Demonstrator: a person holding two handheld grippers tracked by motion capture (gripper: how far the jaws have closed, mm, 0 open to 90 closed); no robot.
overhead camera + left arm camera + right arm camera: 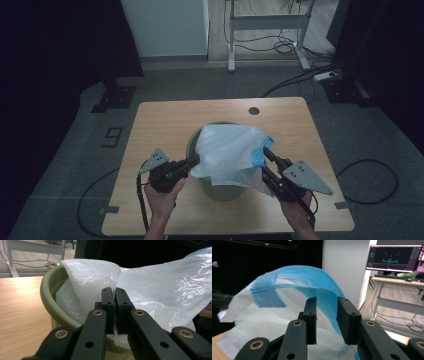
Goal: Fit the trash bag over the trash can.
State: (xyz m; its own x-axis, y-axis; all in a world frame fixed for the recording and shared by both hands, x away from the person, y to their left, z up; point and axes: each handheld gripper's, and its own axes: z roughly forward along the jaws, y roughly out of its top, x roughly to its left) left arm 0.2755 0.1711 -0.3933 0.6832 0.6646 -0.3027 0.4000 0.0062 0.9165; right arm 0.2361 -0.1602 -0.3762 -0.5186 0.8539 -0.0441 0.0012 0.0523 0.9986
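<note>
High view: plastic bag (231,152) draped over green bin (192,145), table (165,120) centre | left gripper (196,160) clamped on bag's left edge | right gripper (266,152) parted, film between jaws, unpinched | done: bag over bin | left: rim not yet lined, right side loose

Right tool (326,320) jaws parted, white-and-blue plastic bag (287,302) just beyond, monitor (395,258) behind

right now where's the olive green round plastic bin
In the high view the olive green round plastic bin stands mid-table, draped by the white plastic bag, between the left gripper and right gripper.
</note>
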